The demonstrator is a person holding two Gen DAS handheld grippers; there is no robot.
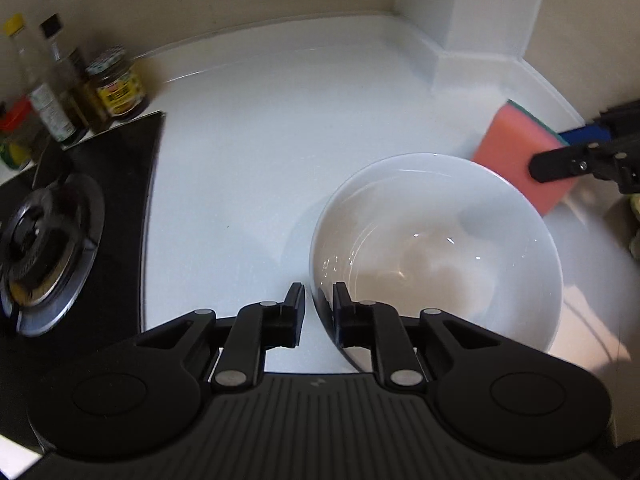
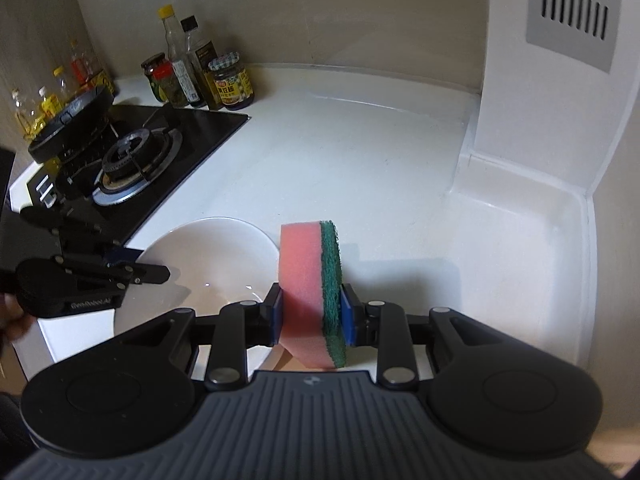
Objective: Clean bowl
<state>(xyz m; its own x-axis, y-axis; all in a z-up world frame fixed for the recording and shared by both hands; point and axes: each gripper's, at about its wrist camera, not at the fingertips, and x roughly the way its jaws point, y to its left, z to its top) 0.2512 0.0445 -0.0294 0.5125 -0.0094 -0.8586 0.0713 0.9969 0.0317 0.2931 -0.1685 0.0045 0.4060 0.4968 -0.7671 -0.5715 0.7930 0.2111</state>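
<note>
The bowl (image 1: 436, 248) is plain white, and so is the tabletop (image 1: 248, 128). The sponge (image 2: 310, 296) is pink with a dark green side. The stove (image 2: 168, 152) is shiny black with a silver ring. One jar (image 2: 232, 82) has a yellow label and what looks like a checked lid.

1 bowl (image 2: 208, 256), 1 sponge (image 2: 310, 292), 2 grippers (image 2: 312, 312) (image 2: 156, 272), 1 burner (image 2: 132, 160), 1 pan (image 2: 72, 120) on the hob, 2 jars (image 2: 232, 80) (image 2: 160, 76), 2 tall bottles (image 2: 176, 52) (image 2: 196, 60) beside them, several small bottles (image 2: 44, 108) behind, too crowded to count.
</note>
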